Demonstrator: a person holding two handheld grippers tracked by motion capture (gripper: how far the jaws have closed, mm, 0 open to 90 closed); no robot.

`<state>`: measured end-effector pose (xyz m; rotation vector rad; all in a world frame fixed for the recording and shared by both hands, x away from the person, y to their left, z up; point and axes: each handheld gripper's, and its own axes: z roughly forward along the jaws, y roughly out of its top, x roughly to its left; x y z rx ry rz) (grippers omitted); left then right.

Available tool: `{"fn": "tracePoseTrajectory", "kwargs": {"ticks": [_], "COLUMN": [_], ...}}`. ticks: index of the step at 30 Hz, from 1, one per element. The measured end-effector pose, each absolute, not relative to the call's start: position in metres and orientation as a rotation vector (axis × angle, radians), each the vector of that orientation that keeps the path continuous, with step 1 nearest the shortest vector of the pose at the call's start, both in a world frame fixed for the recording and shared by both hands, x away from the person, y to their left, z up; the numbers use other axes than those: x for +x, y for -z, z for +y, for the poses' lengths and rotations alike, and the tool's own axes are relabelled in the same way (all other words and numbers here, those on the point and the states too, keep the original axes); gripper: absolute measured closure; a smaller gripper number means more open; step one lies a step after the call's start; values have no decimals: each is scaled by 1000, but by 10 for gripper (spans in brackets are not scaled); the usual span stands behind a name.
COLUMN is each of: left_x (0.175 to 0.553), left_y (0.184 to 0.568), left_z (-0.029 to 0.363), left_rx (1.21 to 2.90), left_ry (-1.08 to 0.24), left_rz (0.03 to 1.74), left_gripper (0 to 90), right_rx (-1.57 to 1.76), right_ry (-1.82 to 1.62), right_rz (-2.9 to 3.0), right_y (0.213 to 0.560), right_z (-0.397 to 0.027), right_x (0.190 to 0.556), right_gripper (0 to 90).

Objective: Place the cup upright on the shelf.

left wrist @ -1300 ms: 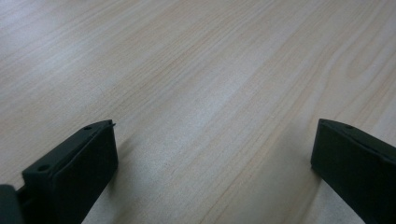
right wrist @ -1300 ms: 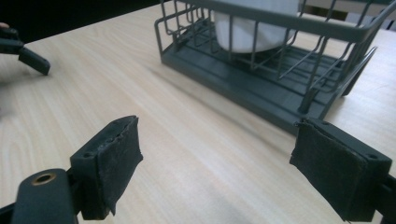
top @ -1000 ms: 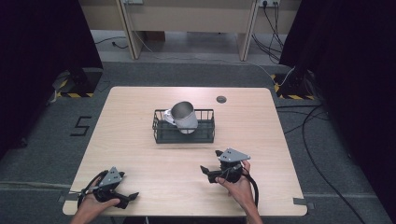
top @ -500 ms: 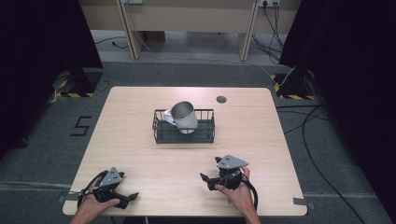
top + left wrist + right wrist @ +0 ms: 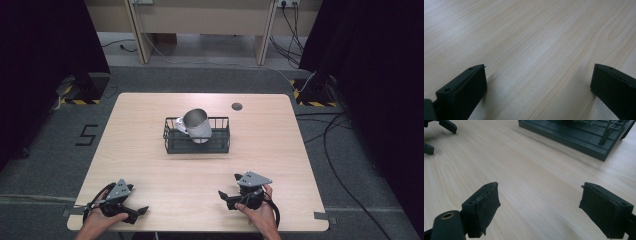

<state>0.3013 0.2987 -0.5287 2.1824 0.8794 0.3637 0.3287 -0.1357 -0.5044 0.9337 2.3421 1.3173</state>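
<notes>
From above I see my left gripper (image 5: 131,213) and right gripper (image 5: 231,198) resting near the table's (image 5: 280,145) front edge, well apart, while a metal cup (image 5: 198,124) lies tilted in the dark wire basket (image 5: 196,145) at mid-table.

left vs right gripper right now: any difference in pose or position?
The left gripper sits at the table's near left corner, closer to the edge; the right gripper sits right of centre, a little farther in. The left gripper's jaws point right, while the right gripper's jaws point left, so they face each other. Both are hand-held, low over bare wood, with jaws wide apart and nothing between them.
</notes>
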Motion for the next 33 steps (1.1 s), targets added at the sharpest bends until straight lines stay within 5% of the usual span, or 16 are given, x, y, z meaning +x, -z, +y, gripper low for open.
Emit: {"fn": "tracePoseTrajectory", "kwargs": {"ticks": [33], "left_x": [301], "left_y": [529], "left_z": [299], "left_rx": [2183], "left_ry": [-364], "left_rz": [878], "left_gripper": [0], "right_rx": [1024], "right_ry": [-1109], "right_rz": [2376], "right_y": [520], "right_z": [-159], "right_x": [301], "right_gripper": [153]}}
